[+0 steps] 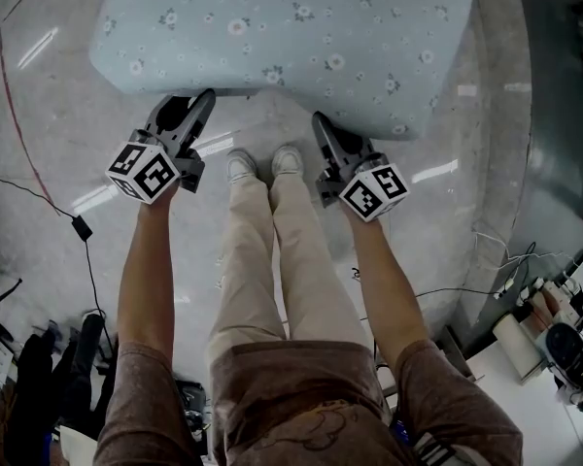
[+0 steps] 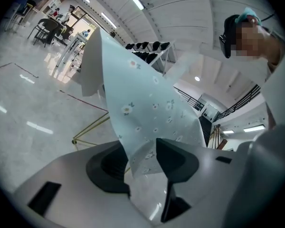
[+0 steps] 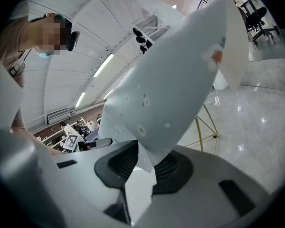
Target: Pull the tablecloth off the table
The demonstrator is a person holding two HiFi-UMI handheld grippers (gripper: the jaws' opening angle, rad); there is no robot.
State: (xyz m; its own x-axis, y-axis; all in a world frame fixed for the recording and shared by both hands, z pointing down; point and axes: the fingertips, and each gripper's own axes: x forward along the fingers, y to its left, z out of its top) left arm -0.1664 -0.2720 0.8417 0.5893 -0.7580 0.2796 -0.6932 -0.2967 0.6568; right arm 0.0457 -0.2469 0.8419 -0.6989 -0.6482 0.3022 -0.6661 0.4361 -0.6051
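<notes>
Over the whole worktop lies the pale blue, flower-printed fabric tablecloth [image 1: 291, 27], its long axis running left to right and its near hem hanging toward the person. Both tools meet that hem, well apart. The right tool [image 1: 323, 124] is clenched on a fold of it, while the left tool [image 1: 199, 100] has cloth between its pads but looks partly released. The pull likely runs straight back toward the person. The worktop's surface is hidden; the far hem is cut off.

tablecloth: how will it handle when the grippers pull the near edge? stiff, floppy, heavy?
Likely floppy: the tablecloth droops at its near edge and curls between the jaws of the left gripper. Probably light, since it looks thin. It may slide off freely; nothing visibly weighs it down.
</notes>
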